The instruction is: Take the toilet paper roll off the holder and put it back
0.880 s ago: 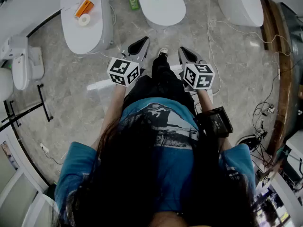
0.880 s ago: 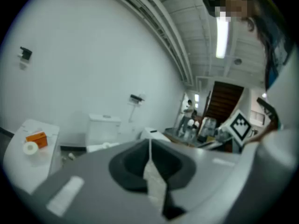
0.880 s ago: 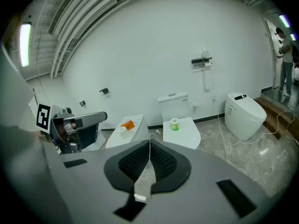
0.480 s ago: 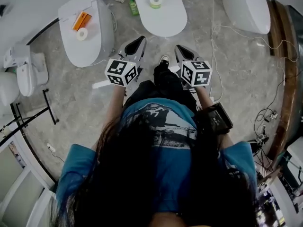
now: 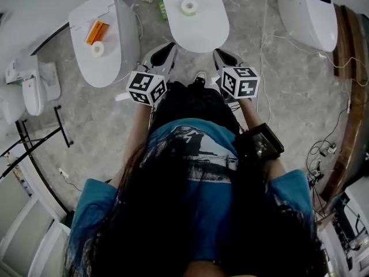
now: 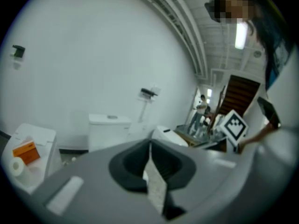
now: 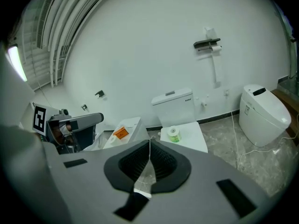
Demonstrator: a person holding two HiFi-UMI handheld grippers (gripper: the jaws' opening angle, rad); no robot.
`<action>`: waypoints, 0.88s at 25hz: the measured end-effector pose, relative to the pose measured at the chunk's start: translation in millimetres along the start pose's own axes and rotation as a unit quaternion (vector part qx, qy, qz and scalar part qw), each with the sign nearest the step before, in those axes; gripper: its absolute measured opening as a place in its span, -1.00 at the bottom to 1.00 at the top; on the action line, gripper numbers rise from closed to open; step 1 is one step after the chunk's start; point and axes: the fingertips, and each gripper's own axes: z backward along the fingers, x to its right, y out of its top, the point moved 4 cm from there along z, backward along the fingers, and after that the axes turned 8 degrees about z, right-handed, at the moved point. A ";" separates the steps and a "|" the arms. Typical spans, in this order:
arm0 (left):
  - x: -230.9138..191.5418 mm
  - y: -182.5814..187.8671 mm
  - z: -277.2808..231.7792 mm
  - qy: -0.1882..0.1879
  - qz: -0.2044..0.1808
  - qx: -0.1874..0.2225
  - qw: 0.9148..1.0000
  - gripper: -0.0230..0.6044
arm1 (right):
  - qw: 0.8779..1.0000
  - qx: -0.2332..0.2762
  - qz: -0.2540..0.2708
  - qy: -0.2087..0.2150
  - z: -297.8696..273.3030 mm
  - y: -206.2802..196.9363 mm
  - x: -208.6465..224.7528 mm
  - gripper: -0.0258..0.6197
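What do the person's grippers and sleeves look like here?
The left gripper and right gripper are grey tapered shells, black and ribbed inside, each carrying a white cube with black square markers. Short teal sleeves; a black device sits by the right forearm.

**Closed jaws facing the middle toilet**

The right hand-held gripper (image 7: 149, 148) has its jaws pressed together with nothing between them. Beyond them stands the middle toilet (image 7: 173, 107), with a toilet paper roll (image 7: 174, 134) on its closed lid. To that toilet's left, an orange box (image 7: 120, 133) lies on a second toilet (image 7: 134, 123). To its right stands a third toilet (image 7: 264, 113). Above it and slightly to the right, a wall holder (image 7: 207, 44) is mounted.
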 end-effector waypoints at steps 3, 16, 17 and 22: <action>-4.6 1.4 -8.2 0.001 -0.004 -0.010 1.000 -0.92 | 1.000 -0.010 0.003 0.009 -12.4 5.8 7.5 -0.86; -66.9 0.6 -53.1 -0.037 -0.042 -0.054 0.997 -0.92 | 0.998 -0.015 0.059 0.003 -90.0 43.7 20.0 -0.86; -74.3 0.9 -59.4 -0.043 -0.052 -0.063 0.996 -0.92 | 0.998 -0.015 0.065 0.003 -99.1 47.4 20.4 -0.86; -114.0 4.9 -91.7 -0.073 -0.072 -0.093 0.990 -0.92 | 0.993 -0.012 0.113 0.022 -149.8 59.2 27.4 -0.85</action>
